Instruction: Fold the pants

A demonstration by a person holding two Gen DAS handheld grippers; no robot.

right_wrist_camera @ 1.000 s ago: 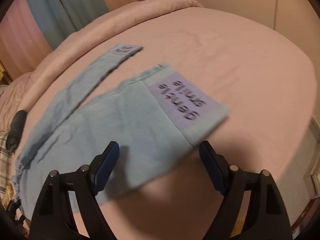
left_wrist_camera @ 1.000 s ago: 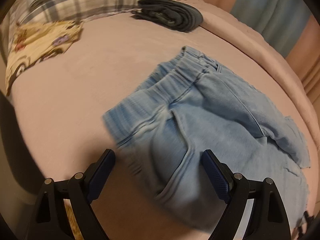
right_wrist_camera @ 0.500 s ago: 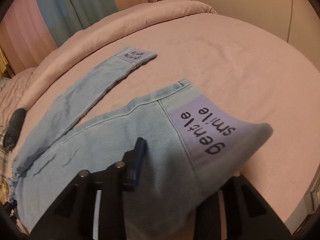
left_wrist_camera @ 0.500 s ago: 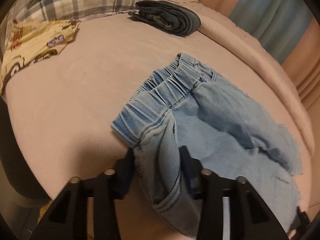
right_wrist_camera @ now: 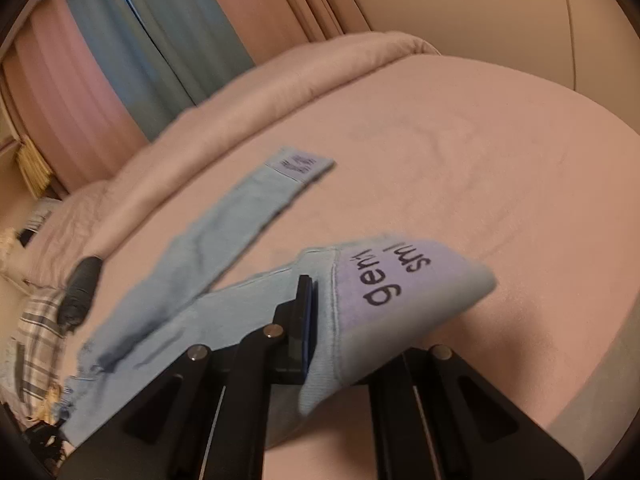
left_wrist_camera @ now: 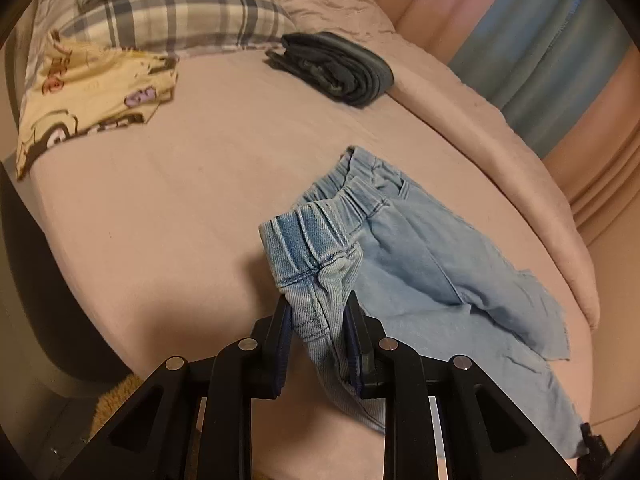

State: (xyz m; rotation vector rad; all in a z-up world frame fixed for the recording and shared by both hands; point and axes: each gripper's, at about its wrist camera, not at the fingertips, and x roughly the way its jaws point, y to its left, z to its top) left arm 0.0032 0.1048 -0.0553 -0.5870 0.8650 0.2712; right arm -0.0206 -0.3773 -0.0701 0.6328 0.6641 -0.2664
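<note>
Light blue denim pants (left_wrist_camera: 432, 280) lie on a pink bed (left_wrist_camera: 200, 208). My left gripper (left_wrist_camera: 320, 328) is shut on the near corner of the elastic waistband (left_wrist_camera: 308, 240) and holds it lifted off the bed. In the right wrist view, my right gripper (right_wrist_camera: 340, 320) is shut on the near leg's hem with the lilac "gentle smile" cuff (right_wrist_camera: 400, 276), raised above the bed; its right finger is hidden under the cloth. The far leg (right_wrist_camera: 240, 216) lies flat, stretching away to its lilac cuff (right_wrist_camera: 300, 164).
A folded dark garment (left_wrist_camera: 336, 68) lies at the bed's far side, by a plaid pillow (left_wrist_camera: 176, 12) and a yellow car-print cloth (left_wrist_camera: 88, 92). A rolled pink blanket (left_wrist_camera: 500, 136) runs along the far edge. Pink and blue curtains (right_wrist_camera: 140, 52) hang behind.
Both grippers closed on the pants, the left on the waistband corner and the right on the near leg's hem, and both have lifted the cloth off the bed.
</note>
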